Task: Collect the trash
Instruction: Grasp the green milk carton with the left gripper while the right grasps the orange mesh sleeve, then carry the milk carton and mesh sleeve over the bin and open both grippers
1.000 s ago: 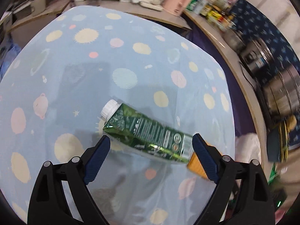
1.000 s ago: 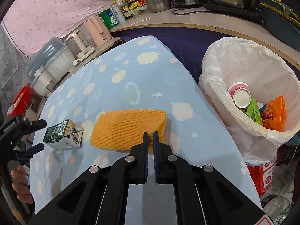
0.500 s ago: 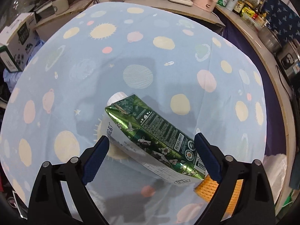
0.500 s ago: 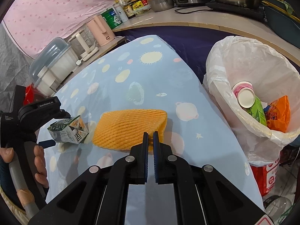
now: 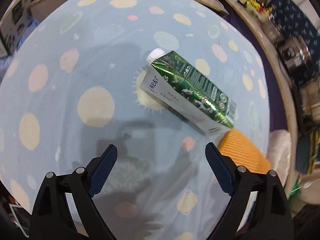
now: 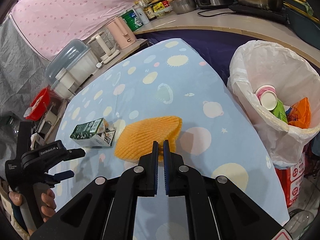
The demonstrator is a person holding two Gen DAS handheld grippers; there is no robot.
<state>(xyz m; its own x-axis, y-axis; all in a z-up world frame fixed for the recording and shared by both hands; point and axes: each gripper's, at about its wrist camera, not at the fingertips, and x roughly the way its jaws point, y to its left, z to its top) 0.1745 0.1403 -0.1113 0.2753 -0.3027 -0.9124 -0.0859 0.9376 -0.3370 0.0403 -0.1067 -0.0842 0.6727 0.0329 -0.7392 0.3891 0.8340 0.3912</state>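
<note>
A green and white drink carton (image 5: 188,92) with a white cap lies on its side on the blue spotted tablecloth (image 5: 96,46); it also shows in the right wrist view (image 6: 93,133). An orange foam net (image 6: 149,138) lies next to the carton, and also shows in the left wrist view (image 5: 242,152). My left gripper (image 5: 161,162) is open and empty, a little short of the carton; it also shows in the right wrist view (image 6: 74,163). My right gripper (image 6: 160,146) is shut with nothing between its jaws, just above the net's near edge.
A bin lined with a white bag (image 6: 258,64) stands off the table's right edge, with cups and wrappers inside. A counter (image 6: 216,18) with pots, bottles and a pink kettle (image 6: 120,32) runs behind. A lidded plastic box (image 6: 70,64) stands at the far left.
My left gripper has drawn back from the carton, which now lies ahead of the fingertips instead of between them. The right gripper has hardly moved.
</note>
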